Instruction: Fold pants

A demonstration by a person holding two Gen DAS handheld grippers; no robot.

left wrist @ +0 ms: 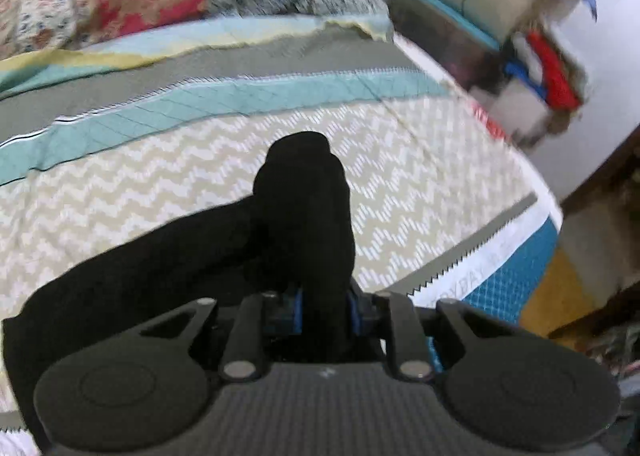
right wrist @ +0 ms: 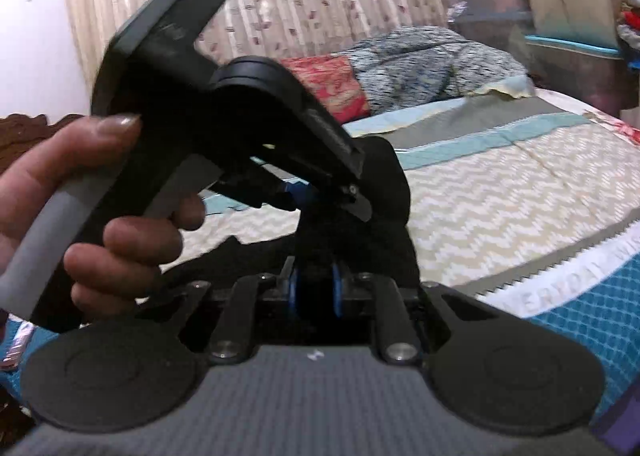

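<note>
Above the bed (left wrist: 400, 176), both the left gripper (left wrist: 324, 312) and right gripper (right wrist: 316, 288) have jaws clamped narrow on bunched black pants (left wrist: 304, 208).

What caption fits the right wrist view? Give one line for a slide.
Right gripper shut on black pants over the bed; a hand holds the left gripper alongside.

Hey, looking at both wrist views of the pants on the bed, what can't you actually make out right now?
- Left wrist view: the black pants run off the left edge, so their full shape is unknown; the left hand-held gripper has its fingertips buried in fabric.
- Left wrist view: shelf clutter is motion-blurred.
- Right wrist view: the left hand and its tool block the pants; the right hand-held gripper hides its pinch.
</note>
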